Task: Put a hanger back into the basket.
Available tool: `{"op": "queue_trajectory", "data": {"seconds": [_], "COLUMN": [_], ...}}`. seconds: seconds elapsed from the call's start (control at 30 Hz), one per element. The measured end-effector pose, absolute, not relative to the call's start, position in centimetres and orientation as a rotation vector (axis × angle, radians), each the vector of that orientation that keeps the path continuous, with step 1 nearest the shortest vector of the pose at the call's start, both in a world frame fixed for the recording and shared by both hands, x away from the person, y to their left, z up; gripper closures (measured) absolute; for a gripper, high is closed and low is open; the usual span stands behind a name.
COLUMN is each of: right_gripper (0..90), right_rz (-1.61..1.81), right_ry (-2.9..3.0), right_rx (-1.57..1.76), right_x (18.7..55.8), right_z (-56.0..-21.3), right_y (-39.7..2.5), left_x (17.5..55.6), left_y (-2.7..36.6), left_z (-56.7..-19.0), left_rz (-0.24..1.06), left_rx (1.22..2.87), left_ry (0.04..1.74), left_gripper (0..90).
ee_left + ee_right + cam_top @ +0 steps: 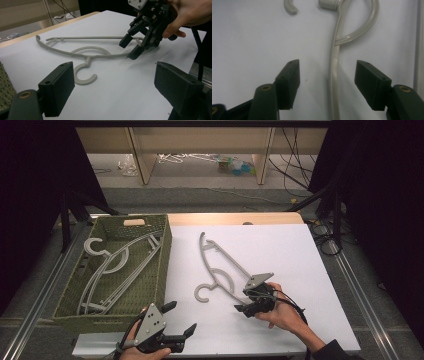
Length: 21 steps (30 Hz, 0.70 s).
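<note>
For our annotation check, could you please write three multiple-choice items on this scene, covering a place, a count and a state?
1. Where does the grey plastic clothes hanger outside the basket lie?
A on the white table top
B on the floor
C across the basket rim

2. How many hangers lie in the green woven basket?
A none
B at least two
C ten

3. How do the right gripper jaws stand?
A shut on the hanger
B shut, empty
C open, astride the hanger's arm

A: it rests flat on the white top.
B: overlapping hangers show inside.
C: a gap shows either side of the arm.

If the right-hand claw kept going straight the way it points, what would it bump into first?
Probably the grey hanger on the table: its arm runs between the open jaws of the right claw, with the neck loop ahead. Depth is unclear.
</note>
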State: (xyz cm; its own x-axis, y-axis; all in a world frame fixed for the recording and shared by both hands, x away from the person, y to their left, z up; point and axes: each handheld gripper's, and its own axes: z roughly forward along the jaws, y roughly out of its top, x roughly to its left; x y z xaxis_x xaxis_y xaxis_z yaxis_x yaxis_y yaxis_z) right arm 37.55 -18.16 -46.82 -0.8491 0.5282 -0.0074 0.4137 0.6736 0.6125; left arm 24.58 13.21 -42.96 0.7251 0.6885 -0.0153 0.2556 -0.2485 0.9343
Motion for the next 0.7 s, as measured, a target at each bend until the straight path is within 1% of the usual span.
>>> {"op": "queue_trajectory", "data": {"seconds": [0.03, 0.07, 0.1, 0.17, 0.2, 0.23, 0.27, 0.3, 0.47, 0.53, 0.63, 0.7], "right_gripper": [45.1, 47.2, 47.2, 50.6, 53.9, 53.9, 56.0, 61.4, 66.3, 66.7, 72.3, 74.1], "right_rz": [0.908, 0.891, 0.891, 0.87, 0.84, 0.84, 0.838, 0.821, 0.757, 0.745, 0.724, 0.716], "right_ry": [2.716, 2.726, 2.726, 2.75, 2.761, 2.761, 2.753, 2.75, 2.784, 2.783, 2.783, 2.792], "right_rx": [0.782, 0.777, 0.777, 0.803, 0.805, 0.805, 0.806, 0.803, 0.794, 0.808, 0.836, 0.851], "right_x": [37.6, 38.0, 38.0, 38.2, 38.4, 38.4, 38.5, 38.7, 39.1, 39.1, 39.3, 39.6], "right_z": [-47.0, -47.2, -47.2, -47.3, -47.4, -47.4, -47.5, -47.3, -47.1, -47.0, -47.0, -46.9], "right_y": [-17.8, -17.5, -17.5, -17.1, -16.9, -16.9, -16.8, -16.6, -16.0, -15.9, -15.8, -15.8], "left_x": [24.6, 24.6, 24.6, 24.6, 24.6, 24.6, 24.6, 24.6, 24.6, 24.6, 24.6, 24.6], "left_y": [13.3, 13.3, 13.3, 13.3, 13.3, 13.3, 13.2, 13.1, 13.1, 13.1, 13.1, 13.1], "left_z": [-42.9, -43.0, -43.0, -43.0, -42.9, -43.0, -43.0, -43.1, -43.1, -43.1, -43.1, -43.1], "left_rz": [0.497, 0.492, 0.492, 0.489, 0.495, 0.492, 0.484, 0.48, 0.478, 0.478, 0.485, 0.476], "left_rx": [1.827, 1.82, 1.82, 1.82, 1.828, 1.829, 1.823, 1.828, 1.838, 1.843, 1.844, 1.842], "left_ry": [0.731, 0.74, 0.74, 0.74, 0.729, 0.729, 0.735, 0.732, 0.728, 0.724, 0.721, 0.726], "left_gripper": [16.6, 16.6, 16.6, 16.6, 16.6, 16.6, 16.6, 16.8, 16.9, 16.9, 17.0, 17.0]}}
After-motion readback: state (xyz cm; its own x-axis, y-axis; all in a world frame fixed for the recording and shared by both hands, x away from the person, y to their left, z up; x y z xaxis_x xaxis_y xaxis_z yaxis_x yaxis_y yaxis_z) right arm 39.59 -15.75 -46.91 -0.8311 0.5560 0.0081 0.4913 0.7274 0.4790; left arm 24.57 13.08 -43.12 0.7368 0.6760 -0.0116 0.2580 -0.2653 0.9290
